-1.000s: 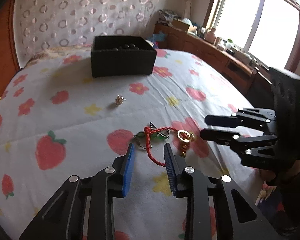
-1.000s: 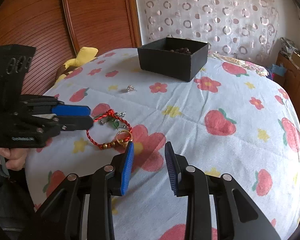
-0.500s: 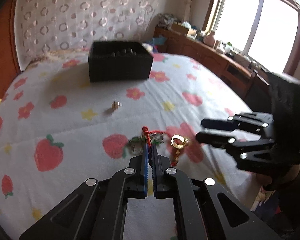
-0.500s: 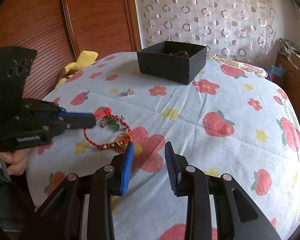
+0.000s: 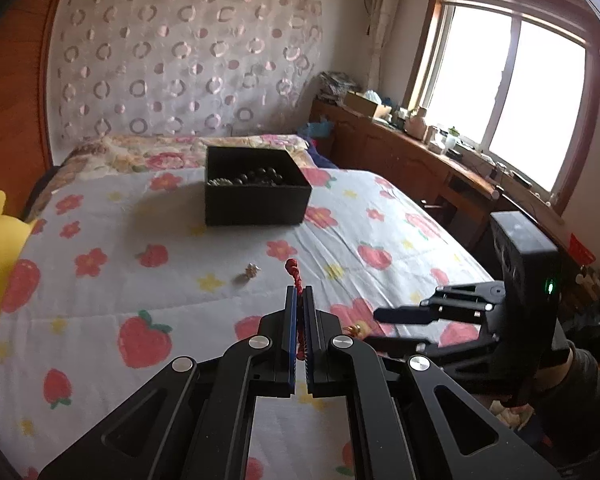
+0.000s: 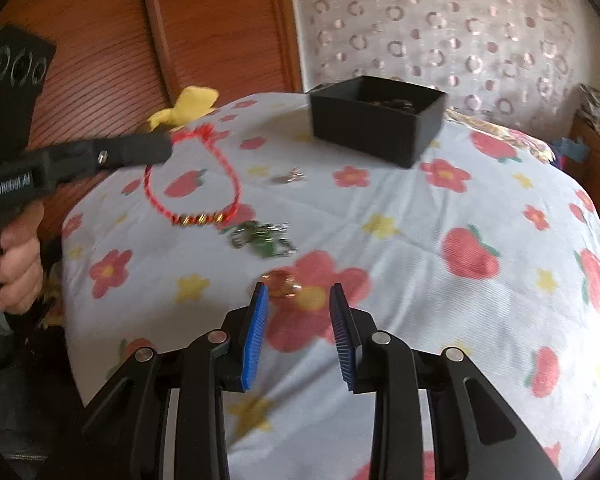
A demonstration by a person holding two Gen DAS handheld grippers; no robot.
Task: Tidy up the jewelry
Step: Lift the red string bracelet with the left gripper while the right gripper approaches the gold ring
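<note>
1. Clearly, a red cord bracelet [image 6: 196, 184] is seen gripped at its knotted end between the clenched fingers of the left gripper [image 5: 300, 300]; its loop, strung with gold beads at the bottom, hangs lifted above the bed [image 6: 460, 320].
2. The red knot is seen poking out just past the left fingertips [image 5: 290, 292] in the left wrist view.
3. The right gripper [image 6: 298, 294] is held with its blue-padded fingers [image 6: 256, 332] spread apart and nothing between them.
4. A gold ring [image 6: 282, 282] is seen lying on the flowered sheet just ahead of the right fingertips, nearer the left one.
5. A green and silver piece [image 6: 262, 236] lies on the sheet beyond the ring, below the hanging loop.
6. A small silver piece [image 5: 252, 269] lies farther on.
7. A black box [image 5: 256, 192] holding dark beads stands at the far end of the bed.
</note>
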